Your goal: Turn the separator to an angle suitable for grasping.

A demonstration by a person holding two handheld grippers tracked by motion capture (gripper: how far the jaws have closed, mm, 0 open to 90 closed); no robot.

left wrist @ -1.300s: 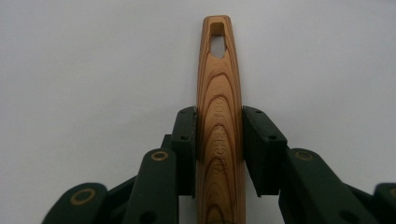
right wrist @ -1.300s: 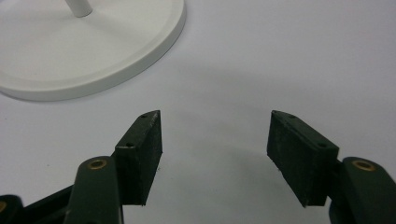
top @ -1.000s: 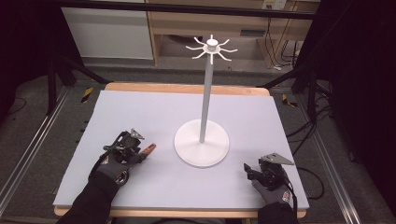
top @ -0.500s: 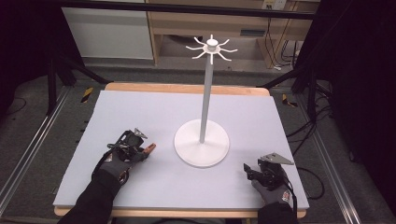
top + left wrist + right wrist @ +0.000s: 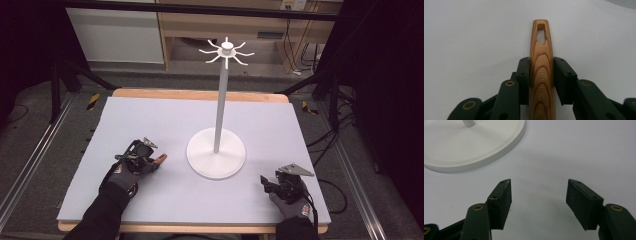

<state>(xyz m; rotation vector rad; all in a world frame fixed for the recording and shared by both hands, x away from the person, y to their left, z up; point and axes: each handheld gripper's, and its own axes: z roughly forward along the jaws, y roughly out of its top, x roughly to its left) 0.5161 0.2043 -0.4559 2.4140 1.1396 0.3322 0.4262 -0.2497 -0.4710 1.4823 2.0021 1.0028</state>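
A white stand (image 5: 216, 152) with a tall pole and hooked arms at its top (image 5: 226, 50) rises from the middle of the grey mat. My left gripper (image 5: 150, 159) lies low on the mat left of the stand's base, shut on a wooden utensil handle (image 5: 541, 62) with a hanging slot near its tip (image 5: 541, 35); the handle's tip (image 5: 160, 159) points toward the base. Right of the base, near the mat's front edge, my right gripper (image 5: 263, 182) rests open with nothing between its fingers (image 5: 501, 200). The stand's base (image 5: 474, 147) lies just ahead of it.
The grey mat (image 5: 150, 120) covers a wooden table (image 5: 200, 93). Black frame legs and cables stand on the floor at both sides. A wooden cabinet (image 5: 225, 25) sits beyond the table's far edge.
The left gripper with the wooden handle has edged slightly forward on the mat. The right gripper has stayed where it was.
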